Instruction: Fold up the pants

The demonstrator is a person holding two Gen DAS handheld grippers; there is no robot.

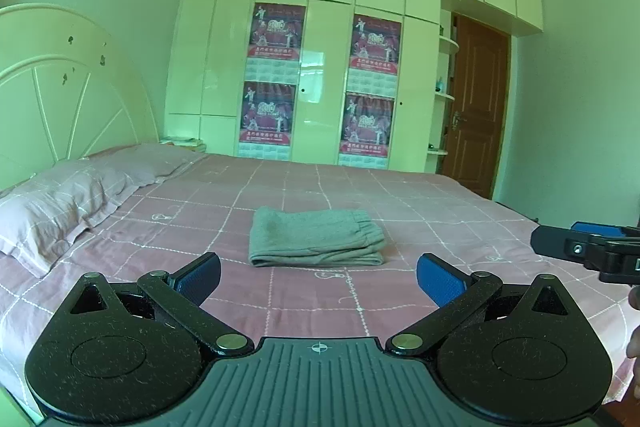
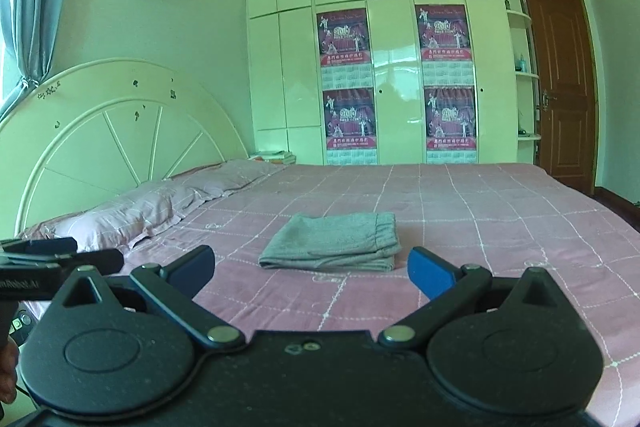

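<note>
**Folded pants on the bed, both hand-held grippers spread and empty**

The grey pants (image 1: 316, 241) lie folded into a compact rectangle near the middle of the bed (image 1: 420, 211), on a pink sheet crossed by thin white lines. The gathered waistband sits at the right end of the bundle, and the stacked layers show along the near edge. In the right wrist view the pants (image 2: 334, 243) appear the same way, flat on the sheet and touched by nothing.

The left hand-held gripper (image 1: 318, 277) hangs above the near part of the bed, its two blue-padded fingers spread wide with nothing between them. It is short of the pants and apart from them. The right hand-held gripper (image 2: 311, 269) is likewise spread wide and empty, also short of the pants. Each tool shows at the edge of the other's view, so they sit side by side.

Two pink pillows (image 1: 60, 195) lie at the left by a white arched headboard (image 1: 68, 87). Behind the bed stands a tall white wardrobe (image 1: 328, 27) with four posters, and a brown door (image 1: 478, 107) is to its right.
</note>
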